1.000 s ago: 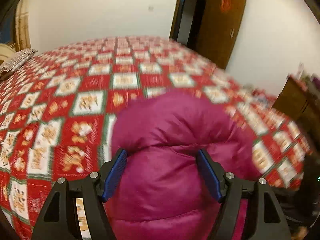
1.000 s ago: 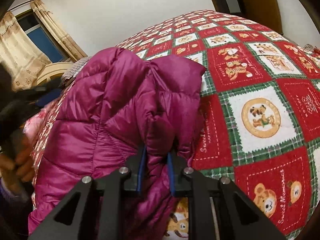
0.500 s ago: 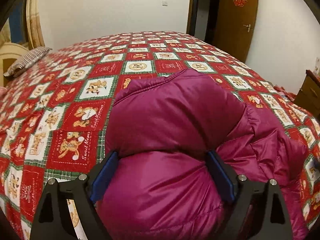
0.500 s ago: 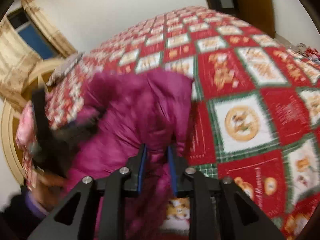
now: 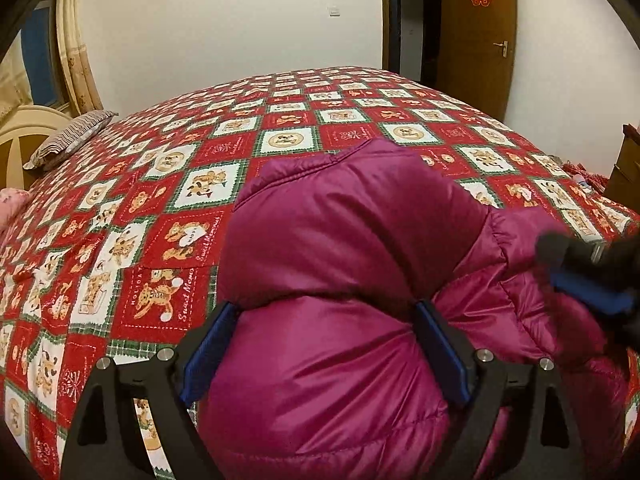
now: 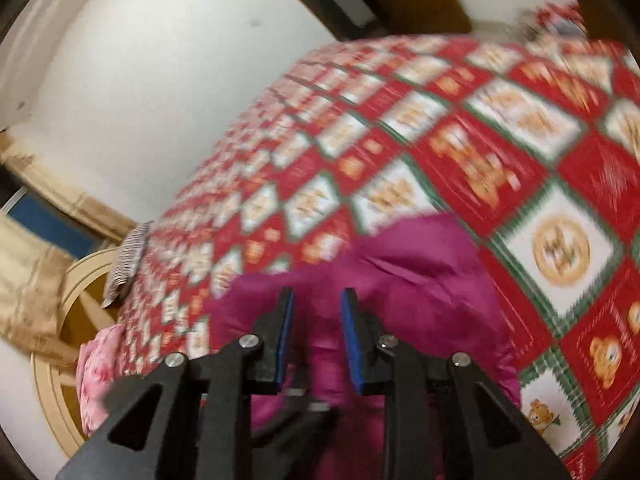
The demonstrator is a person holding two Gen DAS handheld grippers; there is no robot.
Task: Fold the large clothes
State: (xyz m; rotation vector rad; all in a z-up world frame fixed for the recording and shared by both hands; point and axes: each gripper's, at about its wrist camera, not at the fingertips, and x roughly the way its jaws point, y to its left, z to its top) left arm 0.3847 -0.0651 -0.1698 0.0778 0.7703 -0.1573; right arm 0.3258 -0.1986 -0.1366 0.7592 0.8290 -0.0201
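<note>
A striped pillow [image 5: 68,145] sits at the far left on the patchwork bedspread [image 5: 168,184]. Lower centre, the magenta puffer jacket [image 5: 344,280] bulges between the left gripper [image 5: 326,354], spread wide. The right gripper [image 6: 316,336], narrow, has just been opening, pads clear of fabric.

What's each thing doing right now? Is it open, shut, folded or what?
jacket, doubled over in a puffy heap on the bed.
left gripper, jaws wide, just been opening; jacket fills the gap, squeeze unclear.
right gripper, open, jaws just been opening, nothing pinched.
door, open.
pillow, lying flat at the bed's edge.
</note>
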